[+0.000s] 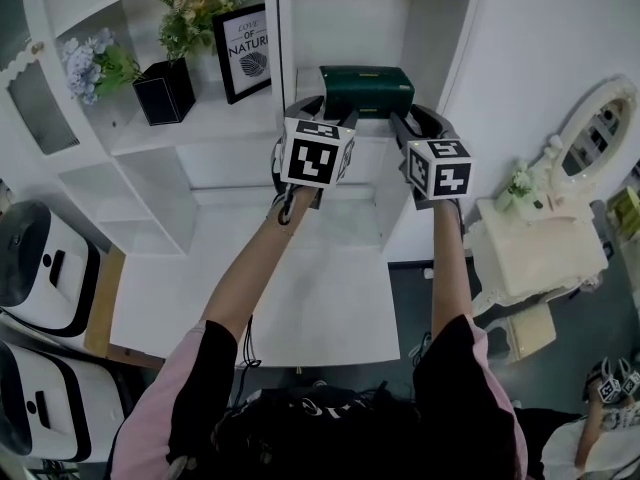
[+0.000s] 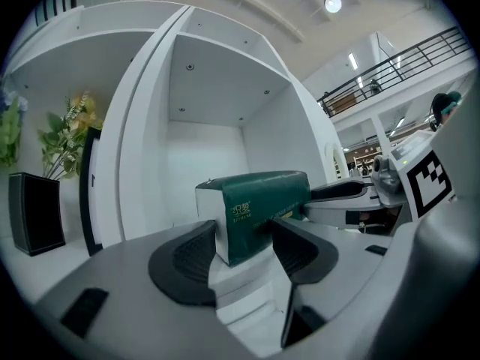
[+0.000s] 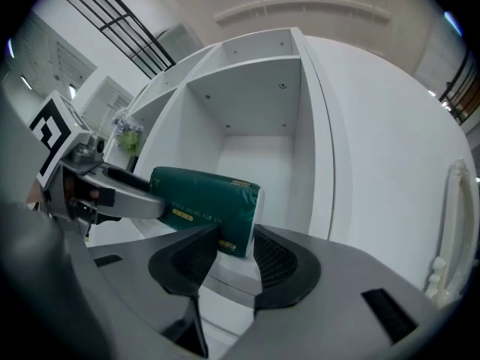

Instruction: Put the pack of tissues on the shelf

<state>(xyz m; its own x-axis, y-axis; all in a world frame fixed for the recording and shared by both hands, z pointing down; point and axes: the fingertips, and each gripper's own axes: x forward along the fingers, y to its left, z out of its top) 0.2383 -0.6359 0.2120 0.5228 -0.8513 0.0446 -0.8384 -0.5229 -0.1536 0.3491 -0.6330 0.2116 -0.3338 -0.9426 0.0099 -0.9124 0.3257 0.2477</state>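
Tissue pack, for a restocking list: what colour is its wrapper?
Dark green tissue pack, white at the end; right gripper view.

Green tissue pack (image 2: 262,201), clamped in left gripper (image 2: 244,235)

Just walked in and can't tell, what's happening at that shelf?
A person holds a gripper in each hand. The left gripper and right gripper each clamp one end of the green tissue pack, holding it between them at the front of a compartment of the white shelf. Whether it already rests on the board is unclear.
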